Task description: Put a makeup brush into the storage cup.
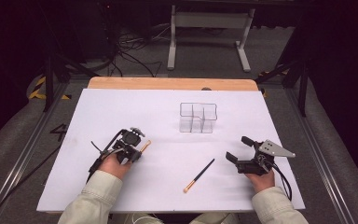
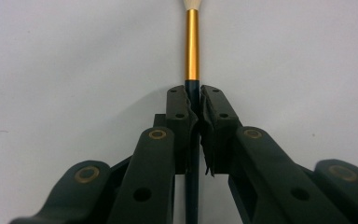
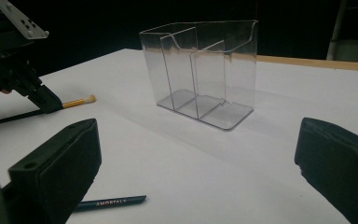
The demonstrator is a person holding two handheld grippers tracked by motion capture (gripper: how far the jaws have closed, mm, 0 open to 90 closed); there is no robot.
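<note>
Where clamped, brush point(image 2: 192, 51) handle hidden (left tool point(image 2: 193, 100))

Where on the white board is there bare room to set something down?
The white board is bare left of the clear organizer and along its far edge. It is tighter near the loose brush, between the left hand-held gripper and right hand-held gripper.

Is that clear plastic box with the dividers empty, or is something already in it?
Empty. The clear organizer stands upright on the white table, and its bare floor shows through every compartment; both brushes lie outside it.
</note>
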